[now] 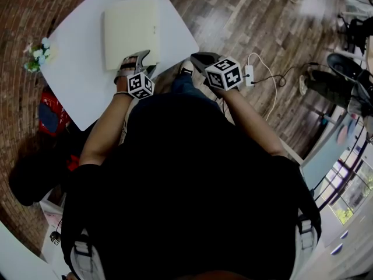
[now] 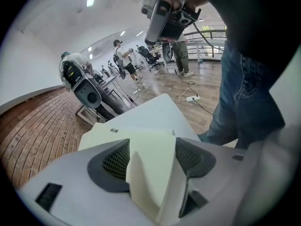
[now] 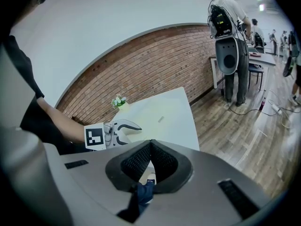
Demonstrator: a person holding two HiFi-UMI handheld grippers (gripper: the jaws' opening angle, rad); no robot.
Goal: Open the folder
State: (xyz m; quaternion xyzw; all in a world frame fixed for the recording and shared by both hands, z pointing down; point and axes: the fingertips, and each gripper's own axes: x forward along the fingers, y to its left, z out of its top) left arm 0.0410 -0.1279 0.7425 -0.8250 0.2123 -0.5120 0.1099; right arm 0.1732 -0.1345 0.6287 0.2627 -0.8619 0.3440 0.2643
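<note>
A cream folder lies shut and flat on the white table. My left gripper is at the folder's near edge, with its jaws standing wide apart. In the left gripper view the near part of the folder's cover fills the gap between the pads of the left gripper and curls up a little there; I see no firm pinch. My right gripper hangs off the table's near right corner, over the wooden floor. The right gripper is shut and holds nothing.
A small pot of flowers stands at the table's left edge. A power strip with a white cable lies on the floor to the right. A red bag sits beside the table. People and a speaker on a stand are farther off.
</note>
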